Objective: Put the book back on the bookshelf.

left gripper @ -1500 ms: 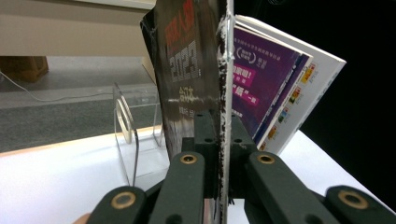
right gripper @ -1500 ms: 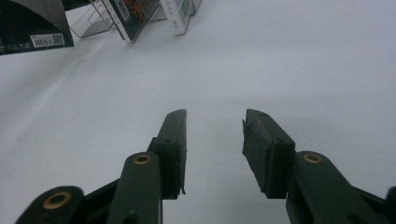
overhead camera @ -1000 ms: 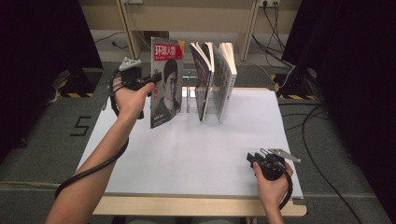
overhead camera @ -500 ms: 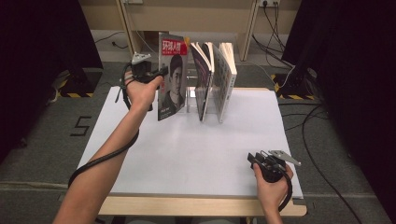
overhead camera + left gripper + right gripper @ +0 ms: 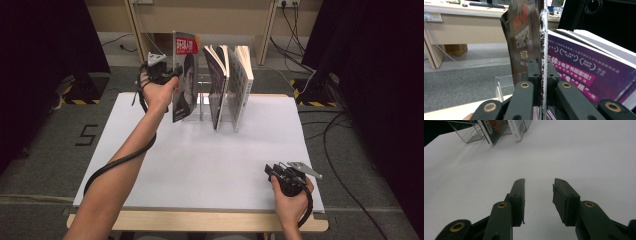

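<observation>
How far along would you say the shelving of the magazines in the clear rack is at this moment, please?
Two books already stand in the clear rack. The left gripper, jaws shut on the magazine, holds it upright at the rack's left end. Left: seat it and let go. The right gripper waits open near the table edge.

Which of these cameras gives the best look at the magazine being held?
The high view: it shows the whole magazine upright, pinched by the left gripper. The left gripper view sees its edge between the jaws; the right gripper view shows the rack's foot instead.
</observation>
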Demonstrator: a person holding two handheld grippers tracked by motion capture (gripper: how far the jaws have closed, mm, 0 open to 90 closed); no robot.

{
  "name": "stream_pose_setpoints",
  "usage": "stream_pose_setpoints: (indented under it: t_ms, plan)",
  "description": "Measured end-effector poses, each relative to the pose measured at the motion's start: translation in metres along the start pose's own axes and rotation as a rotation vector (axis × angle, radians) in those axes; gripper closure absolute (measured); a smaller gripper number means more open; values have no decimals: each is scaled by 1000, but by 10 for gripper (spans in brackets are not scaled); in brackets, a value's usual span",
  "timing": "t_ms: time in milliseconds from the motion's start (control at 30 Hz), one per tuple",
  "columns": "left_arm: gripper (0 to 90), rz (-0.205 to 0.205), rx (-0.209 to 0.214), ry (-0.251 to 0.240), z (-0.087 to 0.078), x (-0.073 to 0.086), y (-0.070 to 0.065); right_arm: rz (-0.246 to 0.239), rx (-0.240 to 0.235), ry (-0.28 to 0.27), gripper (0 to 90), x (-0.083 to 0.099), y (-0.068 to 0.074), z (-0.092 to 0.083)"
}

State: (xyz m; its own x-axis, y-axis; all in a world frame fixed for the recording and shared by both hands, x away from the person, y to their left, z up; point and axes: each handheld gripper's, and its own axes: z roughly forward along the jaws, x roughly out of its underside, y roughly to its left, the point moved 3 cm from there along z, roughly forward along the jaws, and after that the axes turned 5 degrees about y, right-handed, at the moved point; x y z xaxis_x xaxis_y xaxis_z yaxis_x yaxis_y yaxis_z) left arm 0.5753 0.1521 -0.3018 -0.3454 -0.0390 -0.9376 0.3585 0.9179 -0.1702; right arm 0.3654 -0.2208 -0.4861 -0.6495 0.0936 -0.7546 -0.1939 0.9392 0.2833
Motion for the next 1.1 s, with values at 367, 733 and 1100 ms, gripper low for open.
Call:
stream_pose_setpoints:
  t_ms: [367, 733, 1100]
  plan:
    - [863, 38, -47, -35, 30, 35, 5, 2, -21, 28, 627, 2, 3, 2]
    - [829, 77, -55, 19, -4, 82, 16, -6, -29, 31, 630, 2, 4, 2]
    - [828, 82, 12, 63, -24, 109, 7, 6, -23, 27, 630, 2, 3, 1]
